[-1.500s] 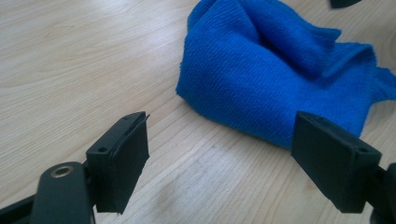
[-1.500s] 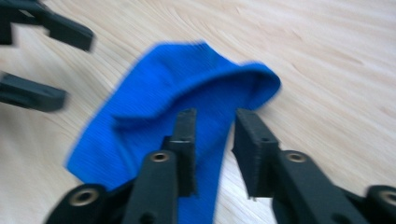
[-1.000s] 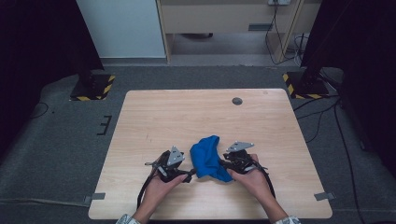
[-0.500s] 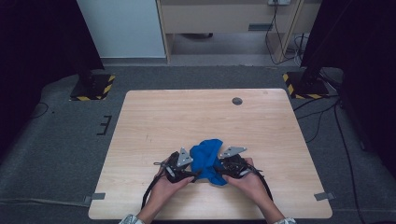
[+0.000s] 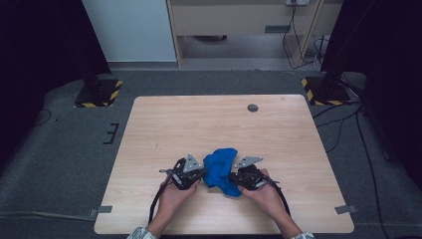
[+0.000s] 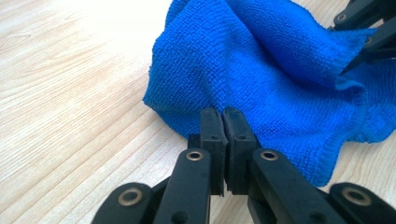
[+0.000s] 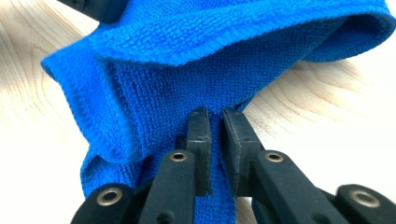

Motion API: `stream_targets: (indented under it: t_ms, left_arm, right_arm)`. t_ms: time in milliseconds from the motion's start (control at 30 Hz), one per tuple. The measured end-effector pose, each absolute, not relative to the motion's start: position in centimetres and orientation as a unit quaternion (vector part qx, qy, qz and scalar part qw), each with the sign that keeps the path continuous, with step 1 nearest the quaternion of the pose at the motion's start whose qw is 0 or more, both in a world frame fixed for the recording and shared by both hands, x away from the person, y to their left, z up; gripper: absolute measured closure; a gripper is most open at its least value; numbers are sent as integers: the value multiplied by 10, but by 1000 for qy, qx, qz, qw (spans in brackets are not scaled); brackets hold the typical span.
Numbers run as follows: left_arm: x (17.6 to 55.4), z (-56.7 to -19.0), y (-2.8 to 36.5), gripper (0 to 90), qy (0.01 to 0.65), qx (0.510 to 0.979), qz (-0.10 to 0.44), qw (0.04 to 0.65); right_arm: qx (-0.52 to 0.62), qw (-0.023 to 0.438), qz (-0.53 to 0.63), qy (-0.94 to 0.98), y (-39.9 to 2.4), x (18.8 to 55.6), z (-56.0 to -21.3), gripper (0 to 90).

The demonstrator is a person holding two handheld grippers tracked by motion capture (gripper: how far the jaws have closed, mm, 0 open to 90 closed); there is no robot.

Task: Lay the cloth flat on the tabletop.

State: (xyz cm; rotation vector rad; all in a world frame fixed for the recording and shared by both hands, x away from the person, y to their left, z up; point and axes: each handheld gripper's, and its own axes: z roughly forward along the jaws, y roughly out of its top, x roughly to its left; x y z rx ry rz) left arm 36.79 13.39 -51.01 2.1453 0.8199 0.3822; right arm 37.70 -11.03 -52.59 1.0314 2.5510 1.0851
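1. The cloth (image 5: 221, 169) lies crumpled near the front edge of the surface (image 5: 219, 124), between the two grippers. It looks like blue microfibre: light, limp and not fragile, with a nap that should not slip between rubber pads.
2. Being soft, it will sag and drape from whatever point is held. Judging by its folds, the stitched hem and the corners are the best places to take it, one on each side, so it can be lifted or spread.
3. The left gripper (image 6: 223, 122) has its jaws together at the cloth's near fold. They have just been closing; whether fabric is actually caught between them I cannot tell.
4. The right gripper (image 7: 214, 122) has its jaws clamped on a pinch of cloth, which runs down between the pads. These too have just been closing.
5. Compared with a second ago, both hands sit closer in against the cloth, which now looks more bunched between them.
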Motion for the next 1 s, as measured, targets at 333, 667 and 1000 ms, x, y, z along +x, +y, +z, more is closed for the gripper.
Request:
stream_targets:
  t_ms: [333,667,1000]
  left_arm:
    - [373,-507,153,880,358,827,147,407]
    - [381,-518,161,875,382,839,132,364]
    - [371,-506,169,632,380,815,144,414]
  right_arm:
    - [352,90,356,861,-120,380,-522,853]
    - [362,86,349,860,-133,383,-520,871]
    - [349,108,407,837,-129,384,-511,725]
